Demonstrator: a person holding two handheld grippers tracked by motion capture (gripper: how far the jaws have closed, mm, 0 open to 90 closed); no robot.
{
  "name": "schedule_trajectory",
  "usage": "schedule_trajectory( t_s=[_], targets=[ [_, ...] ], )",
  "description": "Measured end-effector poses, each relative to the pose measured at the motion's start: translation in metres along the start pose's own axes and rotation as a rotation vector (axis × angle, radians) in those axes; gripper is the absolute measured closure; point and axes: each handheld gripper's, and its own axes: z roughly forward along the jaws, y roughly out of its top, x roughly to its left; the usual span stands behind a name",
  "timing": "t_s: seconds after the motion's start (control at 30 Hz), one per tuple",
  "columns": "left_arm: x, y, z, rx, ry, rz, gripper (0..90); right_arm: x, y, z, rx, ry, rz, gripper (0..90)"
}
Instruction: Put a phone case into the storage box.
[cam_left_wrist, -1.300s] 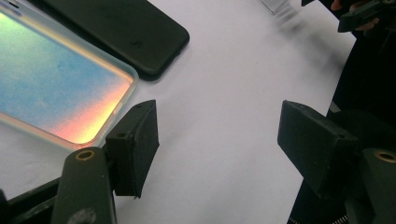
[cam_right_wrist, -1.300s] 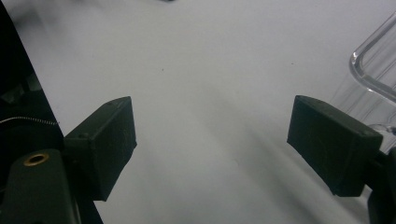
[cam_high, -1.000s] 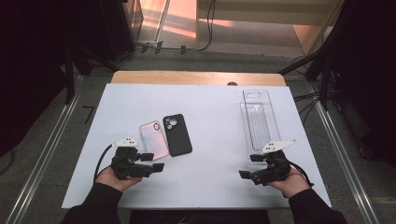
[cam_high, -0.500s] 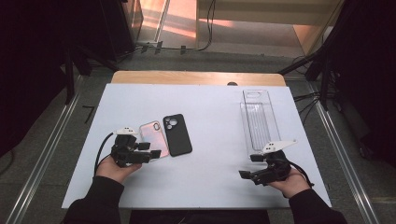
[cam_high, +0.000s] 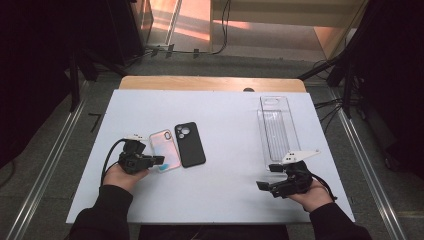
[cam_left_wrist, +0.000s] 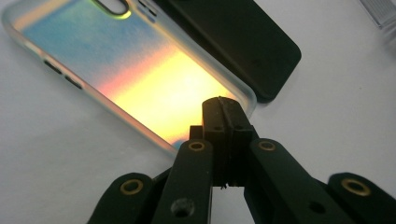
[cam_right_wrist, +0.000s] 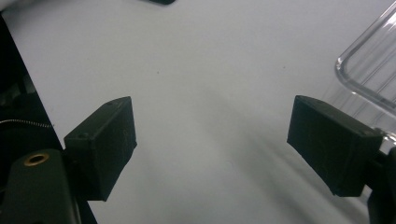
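While the left gripper (cam_high: 159, 160) rests at the near corner of the iridescent phone case (cam_high: 165, 150), its jaws, just closed, stand pressed together with nothing visibly between them, tips over that corner, likely to nudge or lift its rim; just beyond the case lies the black phone case (cam_high: 189, 144), touching it; far to the right, the right gripper (cam_high: 267, 176) idles wide open, empty, beside the clear tray (cam_high: 278, 131) it probably serves.

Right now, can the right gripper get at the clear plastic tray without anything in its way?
Probably yes. The right gripper stands open just in front of the clear tray, with only bare white table between them. Both phone cases lie far off by the left gripper.
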Motion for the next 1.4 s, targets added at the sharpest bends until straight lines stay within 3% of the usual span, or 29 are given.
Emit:
schedule_trajectory(
  t_s=[0.13, 0.33, 0.83, 1.4],
  targets=[
    [-0.002, 0.000, 0.010, 0.053, 0.010, 0.018, 90.0, 0.000, 0.000, 0.001, 0.004, 0.001, -0.005, 13.8],
    [0.004, -0.002, 0.014, 0.090, 0.027, 0.001, 90.0, 0.000, 0.000, 0.000, 0.003, -0.002, 0.003, 13.8],
    [0.014, -0.005, 0.005, 0.083, 0.049, -0.021, 90.0, 0.000, 0.000, 0.000, 0.003, 0.000, 0.003, 13.8],
    [0.035, -0.011, -0.013, 0.071, 0.110, -0.056, 90.0, -0.001, 0.000, 0.000, 0.003, -0.003, 0.010, 13.8]
  ],
)
